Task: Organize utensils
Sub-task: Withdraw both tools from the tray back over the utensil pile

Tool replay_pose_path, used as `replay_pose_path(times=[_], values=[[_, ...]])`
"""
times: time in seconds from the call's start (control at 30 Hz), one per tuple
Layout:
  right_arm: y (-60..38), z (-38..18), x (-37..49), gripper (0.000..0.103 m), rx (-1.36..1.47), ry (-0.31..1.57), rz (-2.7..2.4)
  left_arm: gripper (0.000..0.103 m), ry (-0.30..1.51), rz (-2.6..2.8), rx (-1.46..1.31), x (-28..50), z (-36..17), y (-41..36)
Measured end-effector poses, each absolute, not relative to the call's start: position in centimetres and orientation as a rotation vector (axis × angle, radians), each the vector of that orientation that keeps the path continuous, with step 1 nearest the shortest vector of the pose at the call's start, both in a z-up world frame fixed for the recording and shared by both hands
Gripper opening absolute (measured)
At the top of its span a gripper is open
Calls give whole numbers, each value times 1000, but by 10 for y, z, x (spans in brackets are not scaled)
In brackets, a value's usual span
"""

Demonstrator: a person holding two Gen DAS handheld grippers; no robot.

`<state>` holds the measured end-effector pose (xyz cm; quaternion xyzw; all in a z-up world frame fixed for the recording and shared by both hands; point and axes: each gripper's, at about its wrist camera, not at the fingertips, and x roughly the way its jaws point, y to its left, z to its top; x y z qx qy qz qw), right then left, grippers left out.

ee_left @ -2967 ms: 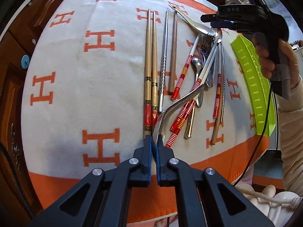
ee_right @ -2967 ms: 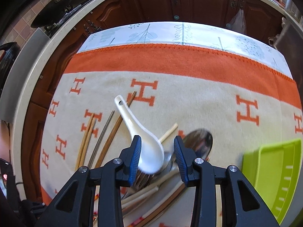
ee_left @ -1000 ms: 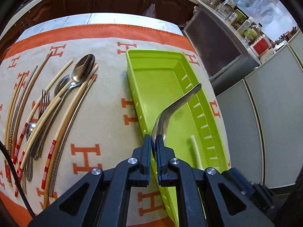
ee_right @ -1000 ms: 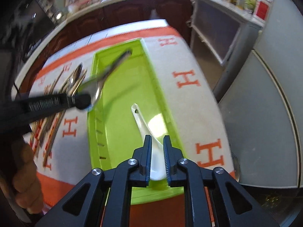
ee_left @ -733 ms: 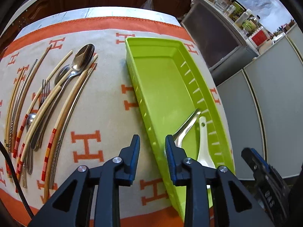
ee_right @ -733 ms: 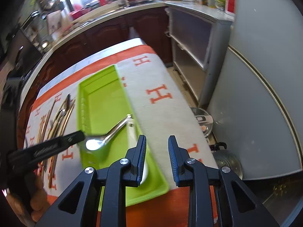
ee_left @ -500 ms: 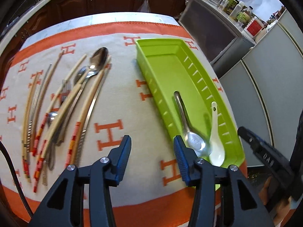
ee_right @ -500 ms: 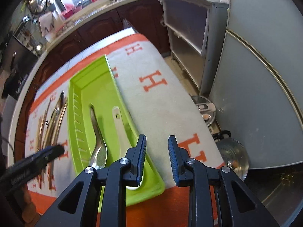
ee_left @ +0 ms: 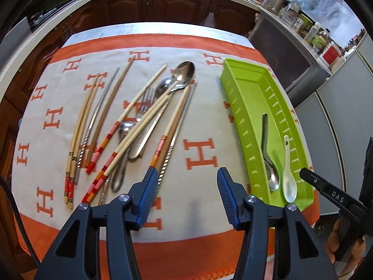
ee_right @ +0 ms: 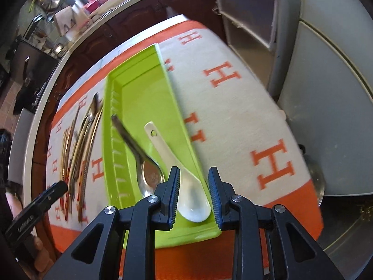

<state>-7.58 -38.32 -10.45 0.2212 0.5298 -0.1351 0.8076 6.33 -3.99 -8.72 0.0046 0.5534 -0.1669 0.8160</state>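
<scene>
The left tongs (ee_left: 185,194) stand spread with nothing between their blue pads; their jaws have just been opening, and they hover over bare cloth on the tabletop (ee_left: 200,154). Just ahead and to their left, closest of the loose pile, lie a banded chopstick (ee_left: 171,128) and a metal chopstick (ee_left: 180,126) side by side. Their long axes run away from the tongs, leaning slightly right toward the far end, so the near ends almost meet the left pad. My judgement is that the left hand is the nearer one for the next pickup, and that the pads must close across these thin shafts, not along them.

The right tongs (ee_right: 194,192) hang over the near end of the green tray (ee_right: 163,233), jaws parted, empty, and just widened. The white ceramic spoon (ee_right: 186,186) lies in the tray below them, bowl nearest, handle pointing away. Whether the pads brush the bowl I cannot tell. Left of it rests the steel spoon (ee_right: 142,154), bowl also nearest.

Farther out on the cloth, the rest of the pile fans lengthwise: pale chopsticks with red and orange bands, a fork (ee_left: 145,100), 1 large spoon (ee_left: 184,72) at the far end, and plain wooden chopsticks (ee_left: 84,114) at the far left. The tray's far half is empty.
</scene>
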Motion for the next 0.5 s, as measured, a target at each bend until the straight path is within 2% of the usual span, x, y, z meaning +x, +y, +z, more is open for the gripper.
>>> replay_pose_path(times=[0.33,0.4,0.5], values=[[-355,-103,-75,26,483,1162,-249,71,1076,-243,66,53,-80,-4],[-353,-102,-74,28,493,1166,-260,79,1047,-222,66,52,-77,3],[-353,-98,-73,29,505,1145,-302,82,994,-174,76,49,-71,17]])
